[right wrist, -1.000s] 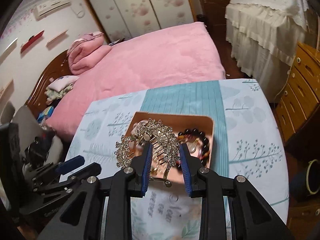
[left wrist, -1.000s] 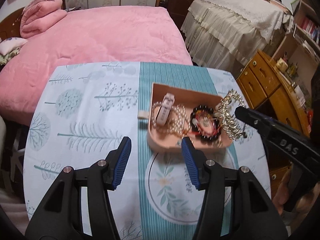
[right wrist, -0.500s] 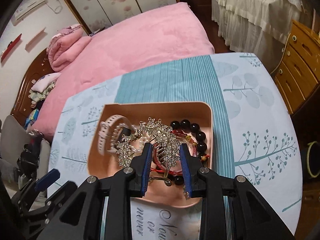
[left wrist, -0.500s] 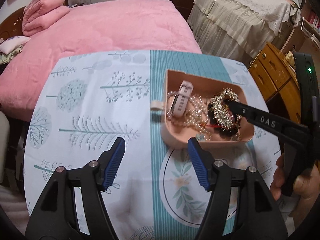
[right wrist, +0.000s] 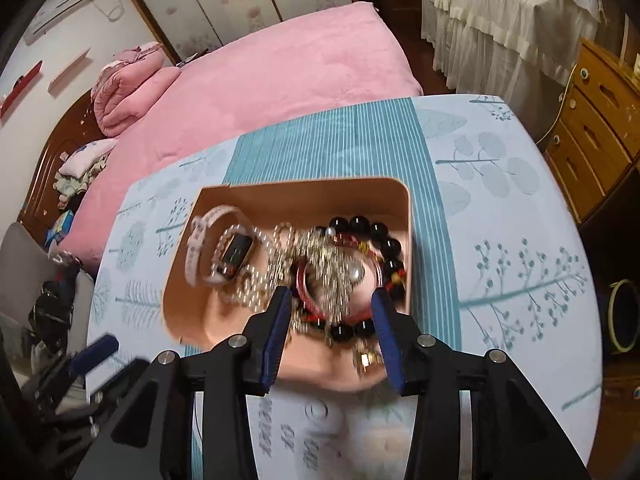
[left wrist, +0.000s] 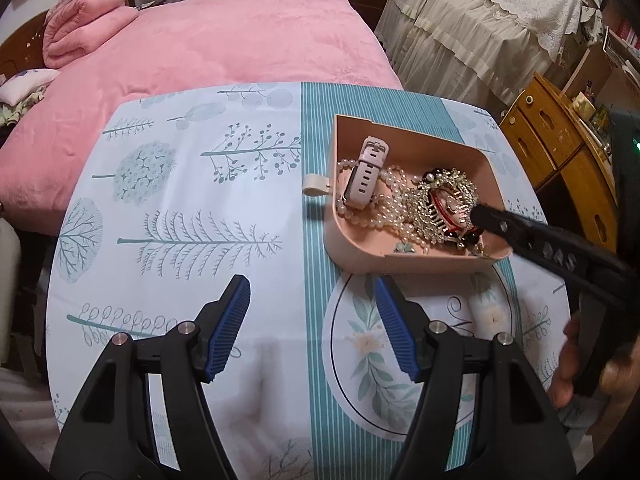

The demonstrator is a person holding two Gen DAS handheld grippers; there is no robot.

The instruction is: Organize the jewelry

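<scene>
A pink tray [left wrist: 416, 258] stands on the patterned tablecloth and holds a pink watch [left wrist: 366, 178], a pearl necklace [left wrist: 394, 208] and a black bead bracelet [right wrist: 384, 248]. A rhinestone hair comb [left wrist: 436, 204] lies on top of the pile, blurred in the right wrist view [right wrist: 332, 268]. My right gripper [right wrist: 332, 294] hangs just over the tray's near side. Its jaws are opening, with the comb below and between them and the pads off it. My left gripper [left wrist: 310, 284] stands open and empty above the cloth, left of the tray's near corner.
A small white hook [left wrist: 316, 186] lies against the tray's left wall. A pink bed [left wrist: 200, 52] lies beyond the table's far edge. Wooden drawers [right wrist: 600, 128] stand at the right. A hand [left wrist: 568, 368] holds the right gripper's handle.
My right gripper came down into the tray with the comb, then its jaws spread and let the comb go. The left gripper opened wider and sank slightly.
</scene>
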